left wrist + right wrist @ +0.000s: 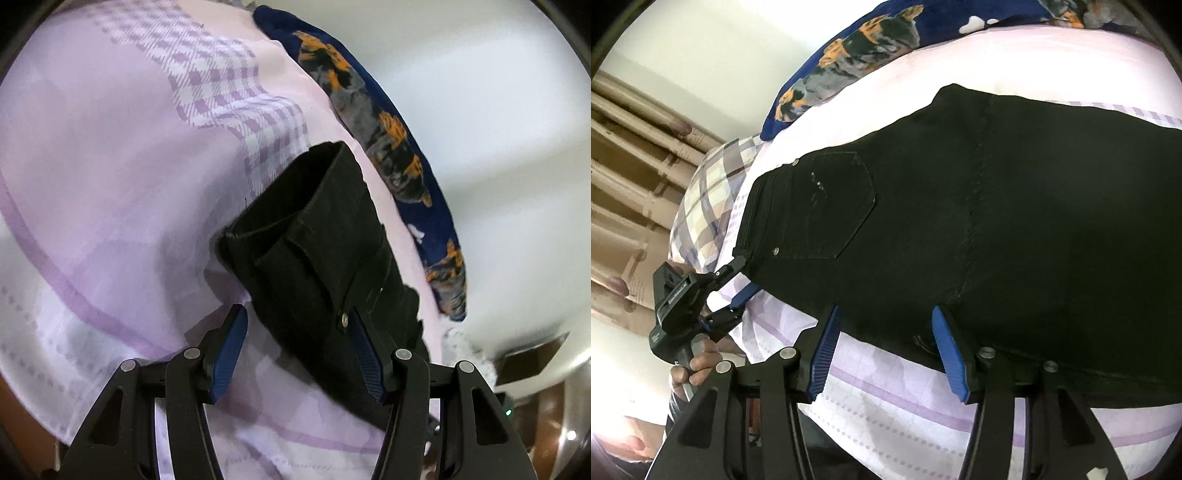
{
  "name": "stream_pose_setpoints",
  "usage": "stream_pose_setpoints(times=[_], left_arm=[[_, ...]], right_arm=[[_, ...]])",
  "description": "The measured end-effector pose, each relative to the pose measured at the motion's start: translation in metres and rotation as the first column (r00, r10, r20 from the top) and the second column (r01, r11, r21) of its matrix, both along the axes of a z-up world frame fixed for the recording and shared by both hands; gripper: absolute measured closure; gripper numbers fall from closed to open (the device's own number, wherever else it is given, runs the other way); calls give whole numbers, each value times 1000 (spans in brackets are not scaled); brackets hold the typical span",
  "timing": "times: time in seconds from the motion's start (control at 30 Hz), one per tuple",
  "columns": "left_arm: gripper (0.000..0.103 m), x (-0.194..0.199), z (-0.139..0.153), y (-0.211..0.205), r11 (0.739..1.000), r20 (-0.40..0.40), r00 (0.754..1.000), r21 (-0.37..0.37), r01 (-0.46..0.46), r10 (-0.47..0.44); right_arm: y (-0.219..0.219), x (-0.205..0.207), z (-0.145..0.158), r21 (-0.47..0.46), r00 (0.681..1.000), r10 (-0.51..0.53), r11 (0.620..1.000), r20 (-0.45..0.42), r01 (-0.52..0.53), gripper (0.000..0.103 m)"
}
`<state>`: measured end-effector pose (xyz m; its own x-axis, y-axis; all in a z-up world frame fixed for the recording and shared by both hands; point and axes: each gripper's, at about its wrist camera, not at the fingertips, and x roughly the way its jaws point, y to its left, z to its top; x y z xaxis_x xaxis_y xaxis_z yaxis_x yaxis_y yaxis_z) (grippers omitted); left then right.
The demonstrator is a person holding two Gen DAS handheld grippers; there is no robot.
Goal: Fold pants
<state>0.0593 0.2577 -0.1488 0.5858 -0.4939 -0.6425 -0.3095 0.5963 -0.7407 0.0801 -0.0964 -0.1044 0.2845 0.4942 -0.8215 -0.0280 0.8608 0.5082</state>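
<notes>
Black pants [325, 236] lie folded lengthwise on a lilac bedsheet [110, 184]. In the left wrist view my left gripper [297, 325] is open over the waist end, with the dark cloth lying between its blue pads and one pad by a metal rivet. The right wrist view shows the pants [997, 221] stretched across the bed, back pocket up. My right gripper [884, 321] is open at their near edge, the hem of the cloth just between its tips and not pinched. The left gripper [740, 280] appears there at the waistband corner, held by a hand [701, 365].
A navy blanket with an orange and grey print [388, 140] [868, 37] lies along the far side of the bed. A checked pillow [709, 195] sits beyond the waist end. Beige curtains [628, 166] and a white wall stand behind. The sheet [886, 413] reaches the near bed edge.
</notes>
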Motion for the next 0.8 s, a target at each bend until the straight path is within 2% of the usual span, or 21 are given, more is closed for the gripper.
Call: stream_pose_setpoints(times=[0.2, 0.3, 0.37, 0.4, 0.47, 0.6, 0.67, 0.77, 0.8], left_arm=[[45, 13, -9, 11, 998, 25, 999, -56, -33, 35], [47, 19, -8, 12, 998, 29, 998, -40, -57, 58], [67, 20, -8, 9, 997, 14, 997, 10, -72, 72], [72, 21, -8, 7, 996, 3, 998, 48, -70, 70], [77, 19, -4, 5, 996, 22, 997, 57, -74, 73], [79, 24, 44, -25, 975, 122, 992, 223, 2, -30], [79, 27, 65, -42, 961, 158, 984, 274, 32, -78], [79, 31, 97, -73, 946, 220, 961, 311, 91, -164], [80, 33, 108, -87, 939, 246, 947, 320, 123, -208]], right_arm=[[1, 3, 3, -14, 1000, -5, 1000, 7, 5, 53], [3, 5, 4, -10, 1000, -14, 1000, 10, 14, 53], [1, 6, 5, -3, 1000, -27, 1000, 12, 27, 53], [0, 5, 5, 0, 999, -34, 999, 14, 34, 53], [-5, 4, 8, 4, 999, -49, 999, 22, 49, 53], [-22, 3, 18, 17, 994, -95, 995, 45, 94, 53], [-36, 1, 23, 28, 990, -131, 991, 61, 129, 53], [-61, -4, 34, 34, 978, -187, 982, 94, 185, 53], [-73, -6, 38, 42, 972, -209, 978, 106, 206, 53]])
